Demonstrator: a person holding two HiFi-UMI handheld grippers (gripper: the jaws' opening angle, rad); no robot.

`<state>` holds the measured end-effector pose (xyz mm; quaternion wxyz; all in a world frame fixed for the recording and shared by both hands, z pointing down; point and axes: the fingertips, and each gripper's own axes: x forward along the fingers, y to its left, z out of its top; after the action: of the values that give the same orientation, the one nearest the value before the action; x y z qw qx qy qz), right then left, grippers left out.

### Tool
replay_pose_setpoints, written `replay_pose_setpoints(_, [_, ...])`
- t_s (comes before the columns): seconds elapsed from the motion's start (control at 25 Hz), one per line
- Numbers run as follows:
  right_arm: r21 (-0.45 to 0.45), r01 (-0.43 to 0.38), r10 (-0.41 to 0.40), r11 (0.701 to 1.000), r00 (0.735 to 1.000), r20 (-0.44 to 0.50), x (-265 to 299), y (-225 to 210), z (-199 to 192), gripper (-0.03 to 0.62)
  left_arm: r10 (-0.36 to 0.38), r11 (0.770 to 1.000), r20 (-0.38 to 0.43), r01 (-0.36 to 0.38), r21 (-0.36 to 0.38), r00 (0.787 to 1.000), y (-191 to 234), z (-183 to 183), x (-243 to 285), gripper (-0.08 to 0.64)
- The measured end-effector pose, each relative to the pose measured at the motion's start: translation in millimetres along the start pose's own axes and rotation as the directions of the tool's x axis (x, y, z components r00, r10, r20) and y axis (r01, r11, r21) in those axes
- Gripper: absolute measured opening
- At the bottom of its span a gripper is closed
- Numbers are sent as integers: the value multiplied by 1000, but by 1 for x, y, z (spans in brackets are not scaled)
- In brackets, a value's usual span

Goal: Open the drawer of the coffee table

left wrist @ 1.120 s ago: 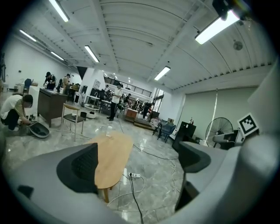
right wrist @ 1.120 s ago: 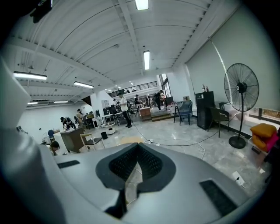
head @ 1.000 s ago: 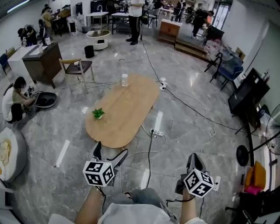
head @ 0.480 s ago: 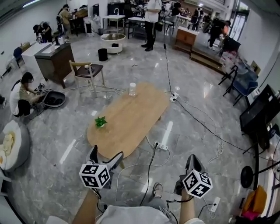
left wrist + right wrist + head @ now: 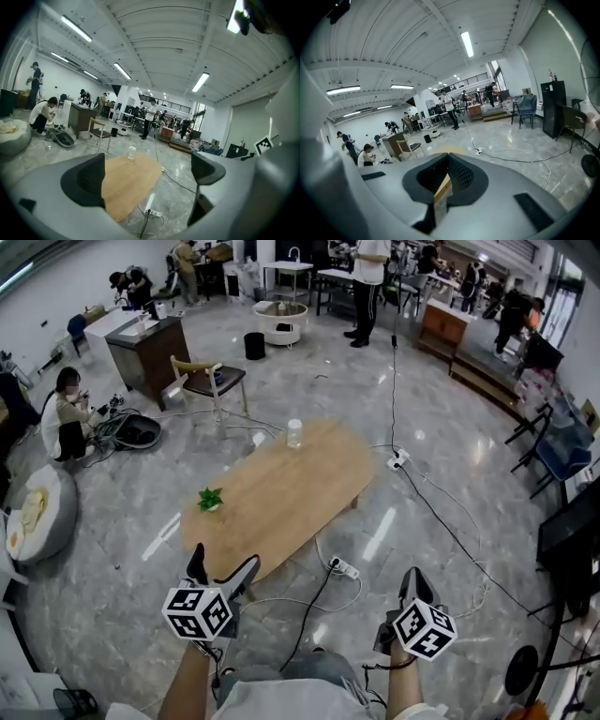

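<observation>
Hovering at the bottom of the head view, the left gripper (image 5: 221, 566) and the right gripper (image 5: 413, 580) were both held over the floor (image 5: 450, 427), each well apart from the table (image 5: 281, 498). The table, with an oval wooden top, lay in the middle of the frame, running from lower left to upper right. A small plant (image 5: 210, 499) stood near its left edge and a clear bottle (image 5: 294, 433) near its upper end. Its drawer could not be made out in any view. A power strip (image 5: 343, 567) lay on the floor just below the table's lower right edge, with a dark cable (image 5: 314, 606) trailing from it toward the bottom of the frame. A chair (image 5: 208, 381) stood above the table, toward the upper left.

In the left gripper view the left gripper (image 5: 149, 176) had its jaws wide apart with nothing between them. The table (image 5: 129, 180) showed beyond the gap, left of centre. In the right gripper view the right gripper (image 5: 446, 180) had its jaws drawn together to a thin slit, gripping nothing, and a sliver of the table (image 5: 443, 187) showed through it.
</observation>
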<state>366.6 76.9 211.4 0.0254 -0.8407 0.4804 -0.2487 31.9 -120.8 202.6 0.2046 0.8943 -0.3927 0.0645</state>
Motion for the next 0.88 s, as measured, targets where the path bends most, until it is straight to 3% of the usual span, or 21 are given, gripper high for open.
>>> replay_pose_setpoints(0.28, [-81,-153,146,985,985,-89,72,28,0,0,139,990,18,-139,-21,990,13,-6,14,574])
replay_pose_setpoints(0.56, [-187,-327,303,926,942,-145,104,123,-2,0,222,973,34,-220,-64,974,53,-5,7,574])
replay_pose_setpoints(0.68, [-213,-375,343,902,923,-173,115,150,-10,0,249,965,29,-246,-90,968,70,-11,-3,574])
replay_pose_setpoints(0.88, [-233,-424,374,875,898,-230,128,181,-41,0,257,964,28,-255,-73,966,94,-21,-9,574])
